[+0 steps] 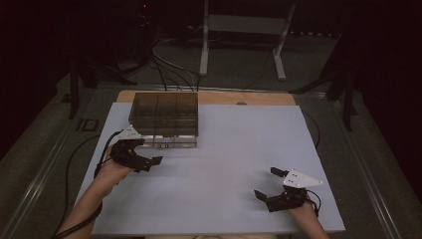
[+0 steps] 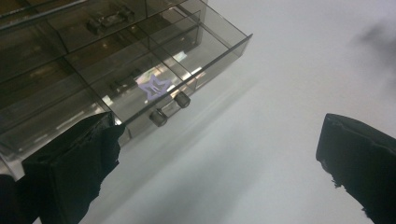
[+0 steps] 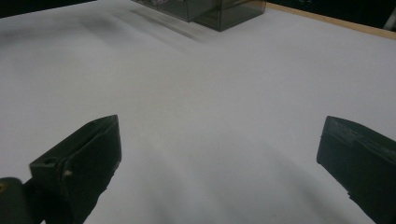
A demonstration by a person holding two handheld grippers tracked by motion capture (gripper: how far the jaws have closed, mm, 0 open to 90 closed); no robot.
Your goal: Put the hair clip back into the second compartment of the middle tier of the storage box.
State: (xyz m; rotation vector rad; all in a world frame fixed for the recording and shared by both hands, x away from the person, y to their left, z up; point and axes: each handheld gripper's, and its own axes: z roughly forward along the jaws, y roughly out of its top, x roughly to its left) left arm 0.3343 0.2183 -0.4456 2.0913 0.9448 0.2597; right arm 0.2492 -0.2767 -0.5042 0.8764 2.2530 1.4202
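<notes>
High view, white table (image 1: 224, 164), dark room

Left gripper (image 2: 219, 163) (jaws apart) faces smoky drawer box (image 2: 107, 60).

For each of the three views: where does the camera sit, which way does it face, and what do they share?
High view: above the person's side, looking forward and down at the white sheet; forearms, left claw, right claw.
Left gripper view: rides the left claw, facing the smoked drawer box; both jaws apart.
Right gripper view: rides the right claw, facing across the sheet; jaws apart.
Shared: the box.
</notes>
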